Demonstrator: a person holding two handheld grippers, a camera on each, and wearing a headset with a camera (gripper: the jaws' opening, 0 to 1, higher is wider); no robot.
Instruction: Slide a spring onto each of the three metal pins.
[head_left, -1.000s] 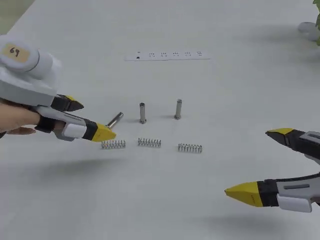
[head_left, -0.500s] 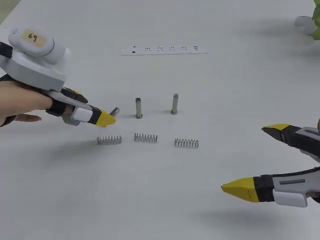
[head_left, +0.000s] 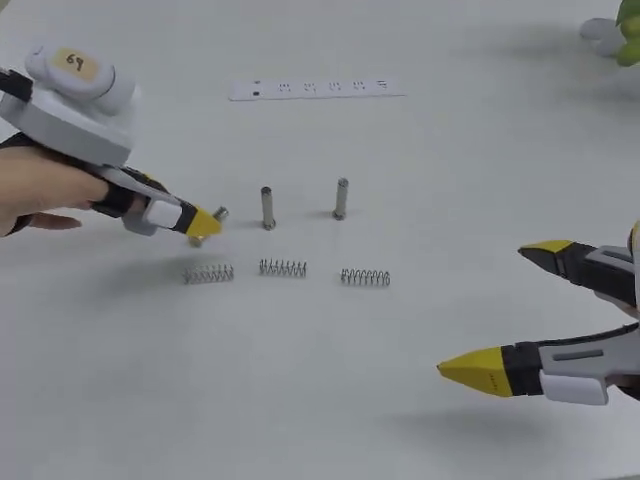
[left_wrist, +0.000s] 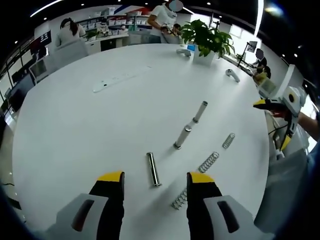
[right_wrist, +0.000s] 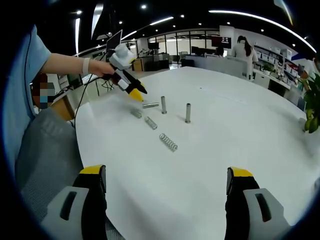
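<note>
White table (head_left: 300, 400), L tongs (left_wrist: 155, 176) sticker (head_left: 74, 62) "69"

1. Head view looks down from the near side at the tabletop (head_left: 300, 400).
2. Left gripper view sits close, facing right along the pins (left_wrist: 182, 137).
3. Right gripper view (farther off) faces left; all share the pins.

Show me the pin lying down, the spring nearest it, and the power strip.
Lying pin (left_wrist: 153, 169): left gripper view, mid-shaft.
Nearest spring (head_left: 208, 273): head view, middle coils.
Power strip (head_left: 318, 90): head view, centre of its top face.
</note>
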